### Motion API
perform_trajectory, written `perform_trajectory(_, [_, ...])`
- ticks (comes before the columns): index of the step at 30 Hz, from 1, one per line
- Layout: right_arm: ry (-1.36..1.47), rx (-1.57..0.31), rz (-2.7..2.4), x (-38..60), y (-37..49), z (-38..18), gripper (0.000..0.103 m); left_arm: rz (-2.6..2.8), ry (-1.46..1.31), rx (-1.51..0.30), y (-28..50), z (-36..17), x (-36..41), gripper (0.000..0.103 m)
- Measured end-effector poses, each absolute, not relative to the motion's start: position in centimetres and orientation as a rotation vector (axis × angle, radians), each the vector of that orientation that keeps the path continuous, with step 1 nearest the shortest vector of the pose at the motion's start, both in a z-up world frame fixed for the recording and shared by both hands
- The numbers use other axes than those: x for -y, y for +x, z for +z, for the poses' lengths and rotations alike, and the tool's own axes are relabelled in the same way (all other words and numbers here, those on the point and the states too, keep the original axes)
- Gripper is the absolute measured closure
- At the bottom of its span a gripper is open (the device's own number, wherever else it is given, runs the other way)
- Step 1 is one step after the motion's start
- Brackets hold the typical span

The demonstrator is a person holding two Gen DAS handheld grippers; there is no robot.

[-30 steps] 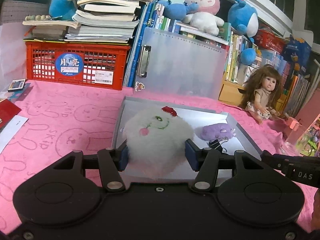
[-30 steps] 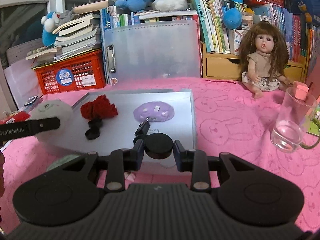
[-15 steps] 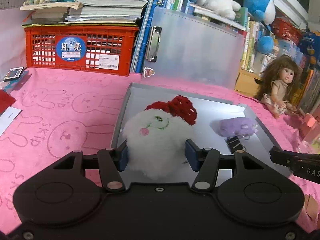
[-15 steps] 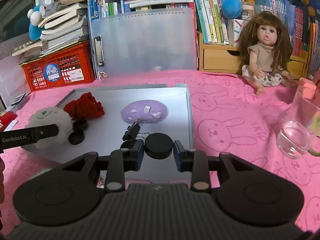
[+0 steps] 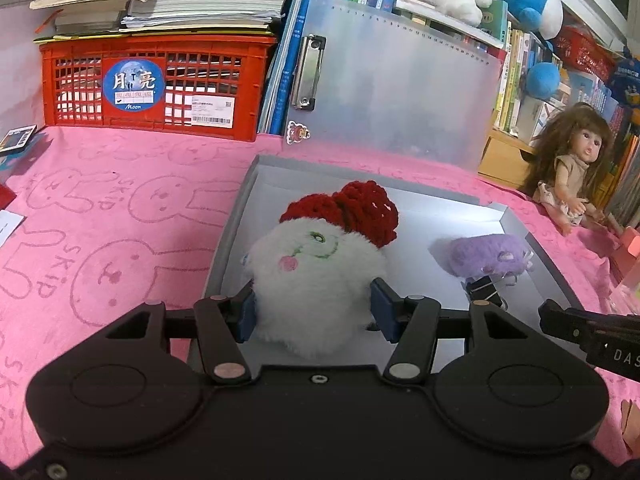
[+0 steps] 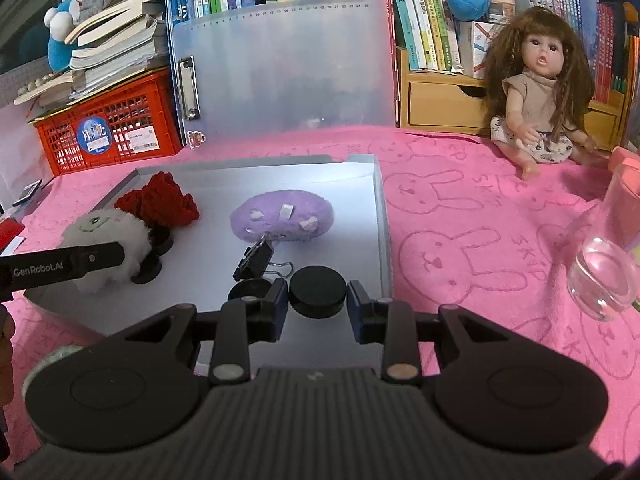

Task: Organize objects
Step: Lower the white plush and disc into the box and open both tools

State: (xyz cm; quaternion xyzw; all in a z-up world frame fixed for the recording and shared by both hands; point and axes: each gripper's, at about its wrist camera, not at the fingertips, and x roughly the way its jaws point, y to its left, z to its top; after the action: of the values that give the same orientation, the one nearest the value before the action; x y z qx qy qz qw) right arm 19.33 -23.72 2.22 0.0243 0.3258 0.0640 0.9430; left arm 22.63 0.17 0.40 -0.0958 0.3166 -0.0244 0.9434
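1. White plush ball (image 5: 316, 280), seen from the left wrist, sits squeezed between the blue pads of the left gripper (image 5: 314, 312), at the near-left corner of the grey tray (image 5: 440, 208). Red knitted piece (image 5: 352, 212) lies in the tray just behind the plush, touching it. Purple plush (image 5: 488, 256) lies toward the tray's right side, with a black binder clip (image 5: 484, 294) at its near edge. Beyond the tray stand a clear clipboard (image 5: 400, 80) and a red crate (image 5: 160, 84).

2. From the right wrist, the right gripper (image 6: 317, 300) is clamped on a black round cap (image 6: 317, 291) over the tray's (image 6: 378, 208) near-right part. Another black cap (image 6: 248, 290) lies in the tray just left of it, the binder clip (image 6: 256, 260) behind that, the purple plush (image 6: 282, 220) mid-tray. White plush ball (image 6: 108, 240) is at the tray's left edge in the left gripper's (image 6: 120, 254) grasp. A doll (image 6: 536, 96) sits well right of the tray, a glass (image 6: 604, 276) nearer.
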Motion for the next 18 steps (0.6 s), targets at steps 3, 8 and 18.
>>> perform_trajectory(3, [0.050, -0.669, 0.129, 23.7, 19.7, 2.1, 0.067, -0.049, -0.194, -0.646, 23.1, 0.4, -0.1, 0.048])
perform_trajectory(8, [0.052, -0.679, 0.121, 23.5, 20.4, 2.0, 0.066, -0.049, -0.193, -0.644, 23.9, 0.2, 0.1, 0.048])
perform_trajectory(18, [0.035, -0.702, 0.111, 23.3, 21.3, 1.6, 0.066, -0.049, -0.182, -0.641, 24.9, 0.1, 0.4, 0.046])
